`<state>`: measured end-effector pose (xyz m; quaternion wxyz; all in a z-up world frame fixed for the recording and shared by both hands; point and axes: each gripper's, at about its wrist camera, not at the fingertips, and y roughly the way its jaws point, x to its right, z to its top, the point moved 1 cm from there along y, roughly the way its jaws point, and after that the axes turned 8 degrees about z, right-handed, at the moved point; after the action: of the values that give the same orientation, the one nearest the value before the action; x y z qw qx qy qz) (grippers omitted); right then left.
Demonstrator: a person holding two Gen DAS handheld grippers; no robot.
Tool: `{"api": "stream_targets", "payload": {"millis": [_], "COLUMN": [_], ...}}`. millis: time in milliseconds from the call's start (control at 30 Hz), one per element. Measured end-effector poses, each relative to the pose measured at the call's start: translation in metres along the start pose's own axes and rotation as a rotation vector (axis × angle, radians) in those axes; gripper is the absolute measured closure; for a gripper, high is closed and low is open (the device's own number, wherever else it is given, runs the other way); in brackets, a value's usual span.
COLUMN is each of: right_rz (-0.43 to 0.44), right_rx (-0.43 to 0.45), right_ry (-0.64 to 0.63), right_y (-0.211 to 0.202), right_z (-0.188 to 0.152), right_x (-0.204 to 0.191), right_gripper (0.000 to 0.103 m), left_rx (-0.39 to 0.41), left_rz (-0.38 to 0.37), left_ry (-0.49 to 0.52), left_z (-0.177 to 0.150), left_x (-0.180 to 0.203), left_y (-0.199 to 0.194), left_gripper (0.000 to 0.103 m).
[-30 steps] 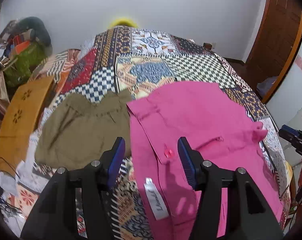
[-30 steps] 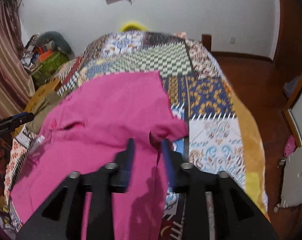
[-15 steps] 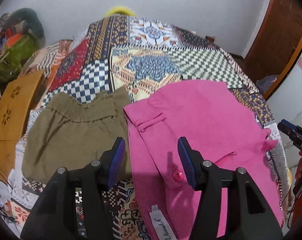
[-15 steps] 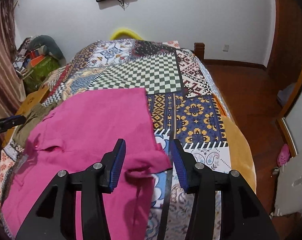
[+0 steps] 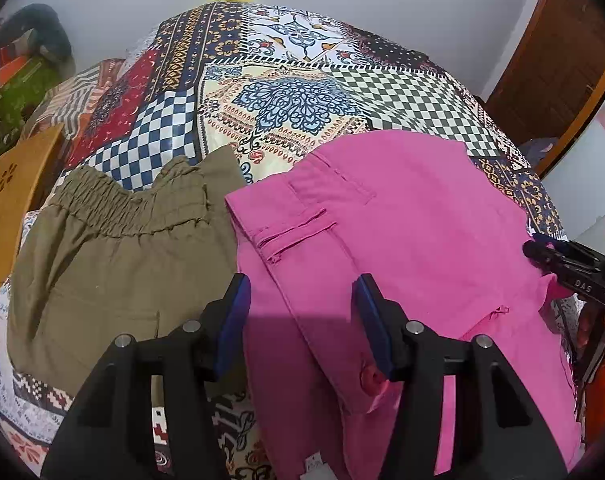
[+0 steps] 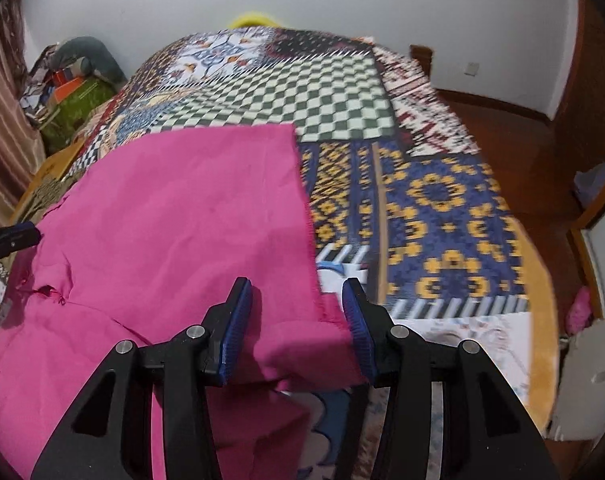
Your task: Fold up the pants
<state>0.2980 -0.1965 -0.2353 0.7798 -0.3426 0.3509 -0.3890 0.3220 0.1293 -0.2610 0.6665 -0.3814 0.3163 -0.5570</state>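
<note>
The left gripper point(image 5: 300, 312) stands half open and empty over the waistband end of the pink pants point(image 5: 402, 240), while the right gripper point(image 6: 296, 320), likewise half open and gripping nothing, straddles the hem corner at the opposite end. The pants lie flat on the patchwork bedspread point(image 6: 422, 200), long axis running from one gripper across to the other. Count: two grippers, one pink pair, one olive pair point(image 5: 114, 256) beside it to the left.
</note>
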Motion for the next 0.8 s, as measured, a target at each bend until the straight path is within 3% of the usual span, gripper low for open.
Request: {"api": "stream_targets", "payload": {"millis": [33,100,267,500,633,800], "right_rz": [0.001,0.013,0.003,-0.026,-0.068,-0.102], "right_rx": [0.004,0.009,0.006,0.041,0.097,0.093], "right_ry": [-0.002,-0.008,-0.012,-0.057,-0.091,-0.103], "right_y": [0.001,0.003,0.006,0.002,-0.011,-0.014], "right_z": [0.000,0.001,0.003,0.005,0.008,0.008], "right_x": [-0.001,-0.002,-0.003,-0.010,-0.013,-0.007], "right_gripper": [0.060,0.064,0.081,0.093,0.094,0.095], "left_rx": [0.003,-0.002,-0.021,0.013,0.072,0.106], "left_rz": [-0.005,-0.028,-0.074,-0.048,-0.033,-0.004], "left_ry": [0.003,0.006,-0.033,0.007,0.067,0.105], "left_z": [0.000,0.001,0.002,0.003,0.008,0.019], "left_x": [0.001,0.001,-0.003,0.006,0.016,0.023], "left_y": [0.001,0.004,0.009,0.001,-0.011,-0.010], "left_gripper": [0.051,0.063,0.068,0.087,0.089,0.089]}}
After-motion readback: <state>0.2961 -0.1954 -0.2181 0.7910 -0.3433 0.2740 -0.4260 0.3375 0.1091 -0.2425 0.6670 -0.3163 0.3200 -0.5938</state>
